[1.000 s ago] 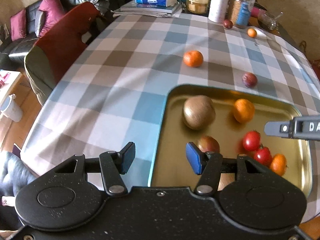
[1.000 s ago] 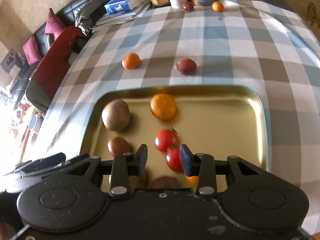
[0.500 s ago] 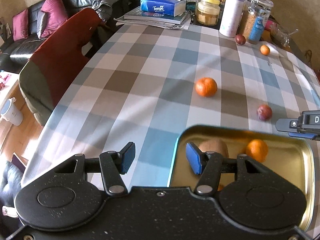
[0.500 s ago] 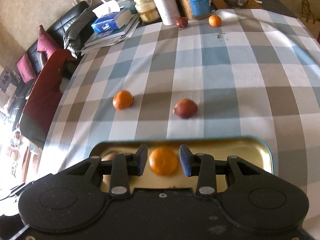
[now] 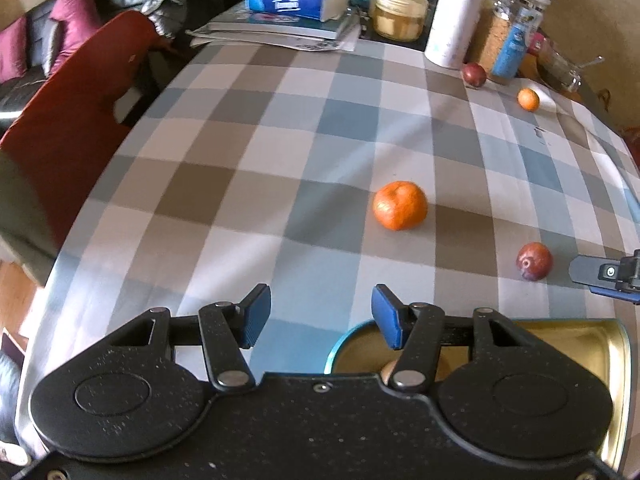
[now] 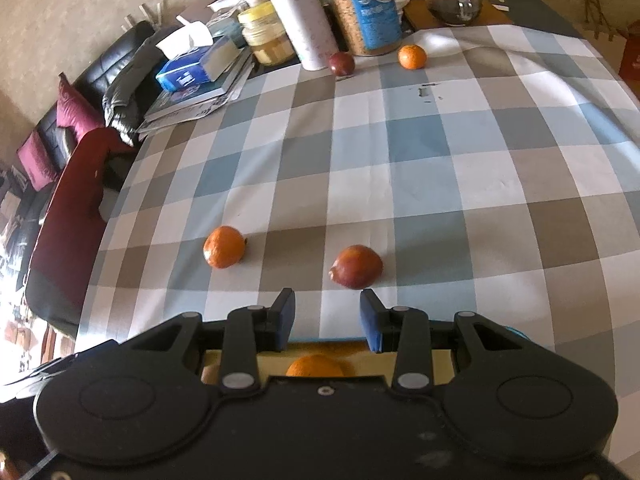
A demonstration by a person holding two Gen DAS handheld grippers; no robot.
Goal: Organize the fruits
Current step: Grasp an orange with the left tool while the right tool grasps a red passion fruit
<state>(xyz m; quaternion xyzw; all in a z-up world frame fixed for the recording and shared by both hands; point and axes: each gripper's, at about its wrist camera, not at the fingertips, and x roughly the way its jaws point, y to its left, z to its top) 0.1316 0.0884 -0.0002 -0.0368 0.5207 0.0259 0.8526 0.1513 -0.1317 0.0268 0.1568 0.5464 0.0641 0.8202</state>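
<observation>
Orange (image 6: 316, 366) inside gold tray (image 6: 442, 362), partly hidden

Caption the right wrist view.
Open right gripper hovers before a dark red plum, round orange mandarin alongside, on checked tablecloth.

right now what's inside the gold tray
In the right wrist view, one orange fruit shows in the gold tray, with a sliver of a brown one at left. The right hand-held gripper covers the rest of it.

I see a checked tablecloth (image 6: 440, 152) covering the table, a blue tissue box (image 6: 188, 68) on stacked magazines (image 6: 192, 100), jars (image 6: 372, 12) behind, a black sofa (image 6: 116, 80) beyond.
</observation>
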